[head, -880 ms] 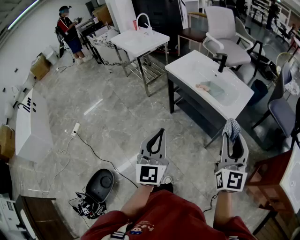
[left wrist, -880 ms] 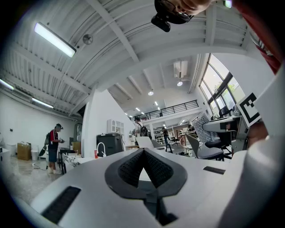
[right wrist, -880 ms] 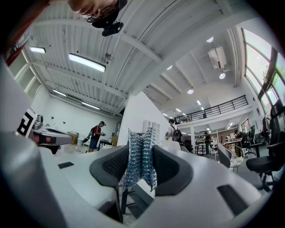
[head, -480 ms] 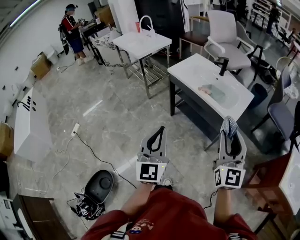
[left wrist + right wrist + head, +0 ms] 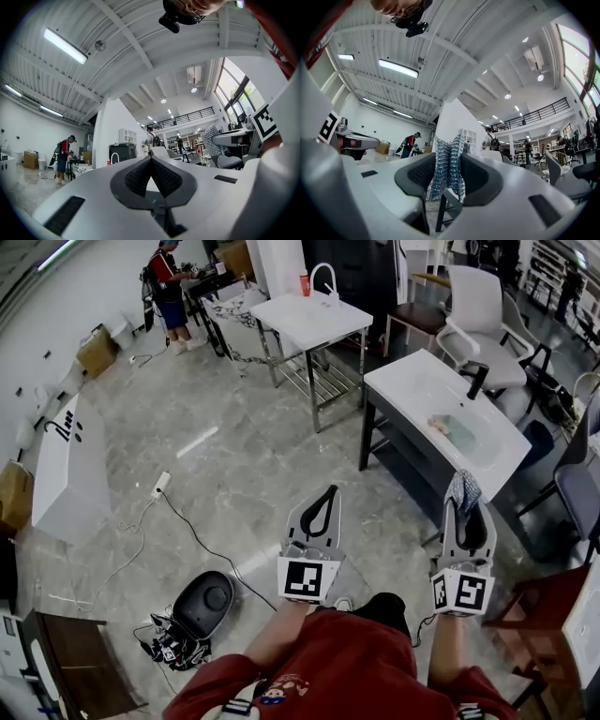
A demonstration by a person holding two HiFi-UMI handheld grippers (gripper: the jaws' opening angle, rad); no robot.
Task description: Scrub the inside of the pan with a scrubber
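Note:
My right gripper (image 5: 464,501) is shut on a silvery mesh scrubber (image 5: 462,487) that sticks out past its tips; in the right gripper view the scrubber (image 5: 448,164) is squeezed between the dark pads of the right gripper (image 5: 449,157). My left gripper (image 5: 327,493) is shut with nothing in it, its tips meeting in the left gripper view (image 5: 150,159). Both are held out over the floor. Ahead to the right stands a white sink table (image 5: 405,381); something pinkish (image 5: 438,426) lies in its basin. I cannot make out a pan.
A black faucet (image 5: 476,379) stands at the sink's far side. Behind it are a white office chair (image 5: 487,320) and a second sink table (image 5: 309,315). A black round device (image 5: 204,601) and cables lie on the floor at left. A person (image 5: 169,292) stands far back.
The view has shifted: the sink table and the floor have slid right and down in the picture. Both grippers hold the same pose, the right still shut on the scrubber.

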